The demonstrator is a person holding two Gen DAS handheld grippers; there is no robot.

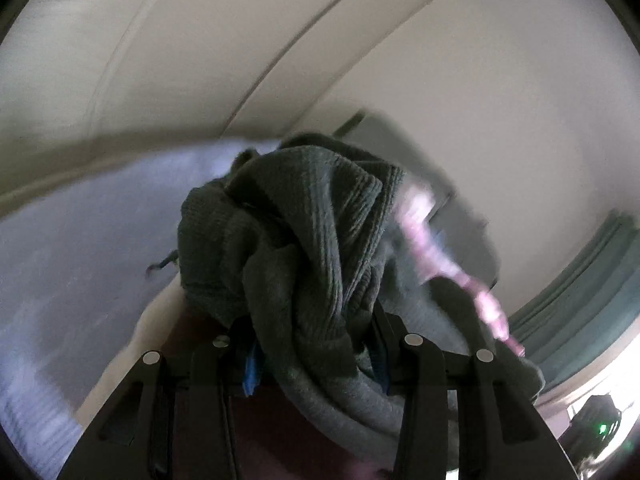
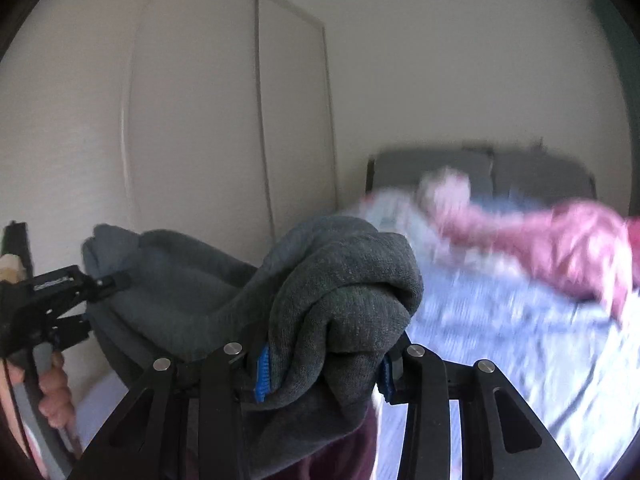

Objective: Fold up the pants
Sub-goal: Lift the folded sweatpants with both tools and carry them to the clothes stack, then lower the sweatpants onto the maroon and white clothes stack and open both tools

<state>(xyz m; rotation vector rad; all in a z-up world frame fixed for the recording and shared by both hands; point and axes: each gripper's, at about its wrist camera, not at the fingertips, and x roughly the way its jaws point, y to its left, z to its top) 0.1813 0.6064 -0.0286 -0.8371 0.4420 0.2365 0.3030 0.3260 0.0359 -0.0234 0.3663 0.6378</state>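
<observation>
Both tools bite bunched fabric of the grey pants (image 2: 344, 300) — left gripper (image 1: 316, 354) and right gripper (image 2: 322, 372) each clamped on a wad — carrying them slung between, clear above the bed (image 2: 500, 340), presumably for spreading flat.

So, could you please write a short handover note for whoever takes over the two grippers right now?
Left gripper: shut on a bunched part of the grey pants.
Right gripper: shut on another bunch of the same pants, blue pads pressing the fabric.
Where things are: the pants hang in the air between both grippers, above the bed with its pale cover; a pink garment lies further back on it. The left gripper shows at the left edge of the right wrist view.
Done: pants picked up at two points.
Left: lay them flat on the bed, then fold. No fold is visible yet.
</observation>
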